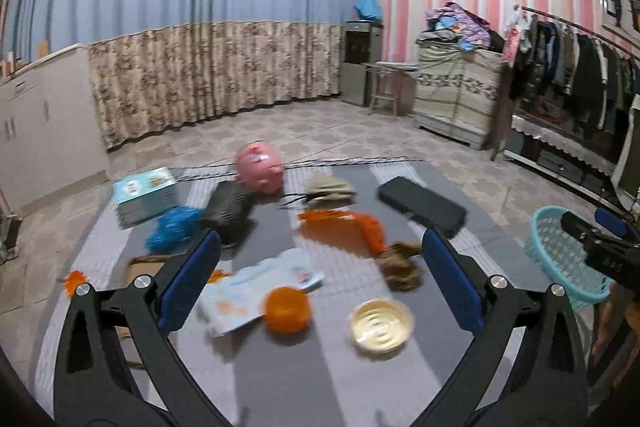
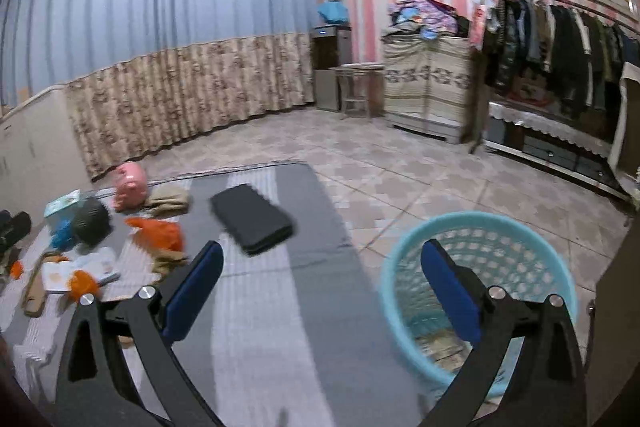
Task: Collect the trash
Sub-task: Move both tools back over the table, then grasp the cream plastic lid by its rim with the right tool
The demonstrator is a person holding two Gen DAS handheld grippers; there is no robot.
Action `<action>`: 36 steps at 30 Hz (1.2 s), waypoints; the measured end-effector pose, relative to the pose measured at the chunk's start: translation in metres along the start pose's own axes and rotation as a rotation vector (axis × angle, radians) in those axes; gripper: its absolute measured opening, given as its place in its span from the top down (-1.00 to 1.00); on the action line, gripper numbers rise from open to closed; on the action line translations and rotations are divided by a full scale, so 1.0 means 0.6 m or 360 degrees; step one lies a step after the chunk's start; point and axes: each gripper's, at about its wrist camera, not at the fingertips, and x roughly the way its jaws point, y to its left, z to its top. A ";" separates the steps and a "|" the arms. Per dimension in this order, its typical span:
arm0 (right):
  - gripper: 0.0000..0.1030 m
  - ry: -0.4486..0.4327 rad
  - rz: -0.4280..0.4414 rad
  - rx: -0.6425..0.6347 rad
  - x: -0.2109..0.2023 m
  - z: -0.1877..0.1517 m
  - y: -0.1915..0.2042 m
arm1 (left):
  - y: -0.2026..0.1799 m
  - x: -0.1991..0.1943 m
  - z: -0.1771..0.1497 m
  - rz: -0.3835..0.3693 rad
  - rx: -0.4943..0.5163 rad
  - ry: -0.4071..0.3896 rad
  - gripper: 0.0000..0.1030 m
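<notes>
Left gripper (image 1: pixel 320 259): jaws spread wide, nothing between the blue pads (image 1: pixel 454 283); it hangs over the near half of the mat, pointing down at a shallow angle.
Right gripper (image 2: pixel 322 275): jaws spread wide and empty — its left finger shows over the mat, its right finger over the basket.
Mat (image 1: pixel 328 379): grey and pale stripes, laid flat on the tiled floor (image 2: pixel 400 167); it bears all the loose items.
Basket (image 2: pixel 400 291): light blue perforated plastic, upright on the tiles just beside the mat's right edge; some flat contents lie at its bottom, too blurred to identify.
Trash, near row: orange round object (image 1: pixel 286 309) touching a white printed packet (image 1: pixel 248 291); a shallow cream-coloured bowl (image 1: pixel 380 325) just to its right.
Trash, middle row: crumpled brown paper (image 1: pixel 400 265) beside an orange mesh bag (image 1: pixel 344 229); a blue crumpled bag (image 1: pixel 172 229) next to a dark ribbed object (image 1: pixel 230 211).
Far row: small teal-and-white box (image 1: pixel 144 193), pink piggy bank (image 1: pixel 260 173), folded beige cloth (image 1: pixel 330 189) — and a flat black case (image 1: pixel 422 205), well apart from the basket.
Left edge: brown cardboard piece (image 2: pixel 36 287) lying on the mat, partly hidden by the left gripper in the left wrist view.
</notes>
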 end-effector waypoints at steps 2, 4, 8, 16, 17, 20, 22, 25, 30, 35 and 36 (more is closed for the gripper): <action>-0.88 0.0042 0.0040 0.0028 -0.006 -0.007 0.024 | 0.024 -0.009 -0.003 0.0048 0.0004 0.0003 -0.89; -0.88 0.0117 0.0080 0.0039 -0.007 -0.005 0.049 | 0.052 -0.018 -0.008 0.0084 0.0009 0.0008 -0.89; -0.88 0.0121 0.0143 -0.0029 -0.024 0.000 0.093 | 0.096 -0.030 -0.022 0.0136 -0.0012 0.0022 -0.89; -0.91 0.0180 0.0225 -0.0148 0.015 -0.069 0.147 | 0.156 -0.002 -0.069 0.0231 -0.0045 0.0114 -0.89; -0.91 0.0218 0.0238 -0.0143 0.023 -0.073 0.156 | 0.164 0.003 -0.074 0.0229 -0.0060 0.0122 -0.89; -0.91 0.0254 0.0303 -0.0139 0.035 -0.075 0.183 | 0.183 0.017 -0.089 0.0237 -0.0104 0.0139 -0.89; -0.91 0.0273 0.0302 -0.0190 0.043 -0.082 0.204 | 0.190 0.028 -0.097 0.0248 -0.0117 0.0158 -0.89; -0.91 0.0340 0.0307 -0.0267 0.065 -0.098 0.232 | 0.195 0.039 -0.107 0.0268 -0.0100 0.0183 -0.89; -0.91 0.0456 0.0316 -0.0317 0.090 -0.114 0.258 | 0.209 0.051 -0.117 0.0268 -0.0128 0.0225 -0.89; -0.91 0.0553 0.0265 -0.0410 0.113 -0.131 0.280 | 0.224 0.057 -0.118 0.0292 -0.0120 0.0246 -0.89; -0.91 0.0559 0.0258 -0.0423 0.114 -0.132 0.283 | 0.228 0.059 -0.118 0.0296 -0.0124 0.0250 -0.89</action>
